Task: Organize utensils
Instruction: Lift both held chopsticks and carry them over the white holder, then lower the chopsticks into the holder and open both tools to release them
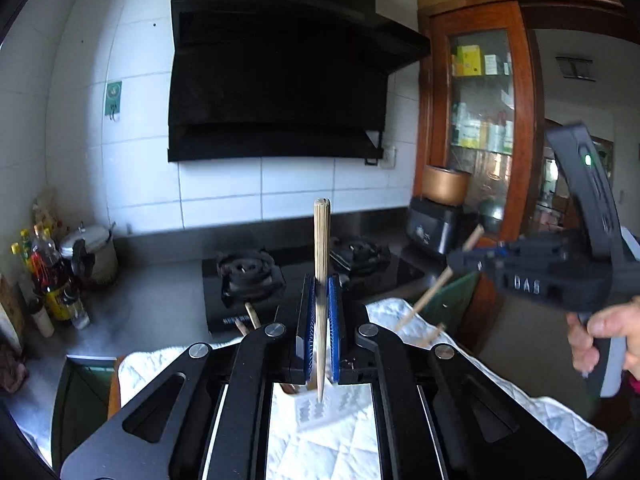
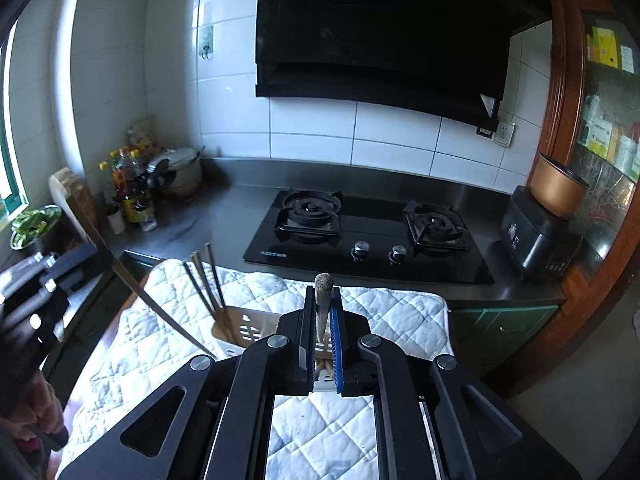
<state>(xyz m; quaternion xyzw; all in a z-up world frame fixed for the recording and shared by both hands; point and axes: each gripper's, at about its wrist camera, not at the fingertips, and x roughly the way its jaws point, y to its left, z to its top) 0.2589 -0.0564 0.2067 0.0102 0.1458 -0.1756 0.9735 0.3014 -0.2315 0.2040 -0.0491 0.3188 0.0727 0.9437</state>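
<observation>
My left gripper [image 1: 321, 280] is shut on a pale wooden chopstick [image 1: 322, 240] that stands upright between its blue pads. Its tip hangs over the white slotted utensil holder [image 1: 316, 408]. My right gripper [image 2: 322, 292] is shut on another chopstick [image 2: 323, 282], seen end-on above the holder [image 2: 248, 328], where several dark chopsticks [image 2: 208, 280] lean. In the left wrist view the right gripper [image 1: 454, 262] comes in from the right with its chopstick [image 1: 436, 286] slanting. In the right wrist view the blurred left gripper [image 2: 94, 256] carries a long slanting chopstick [image 2: 160, 308].
A white quilted cloth [image 2: 380, 312] covers the surface under the holder. Behind it lie a black two-burner gas hob [image 2: 372, 236] and a range hood [image 2: 380, 52]. Bottles [image 2: 128, 188] and a pot [image 2: 180, 172] crowd the left corner. A rice cooker [image 2: 540, 232] stands by the wooden cabinet.
</observation>
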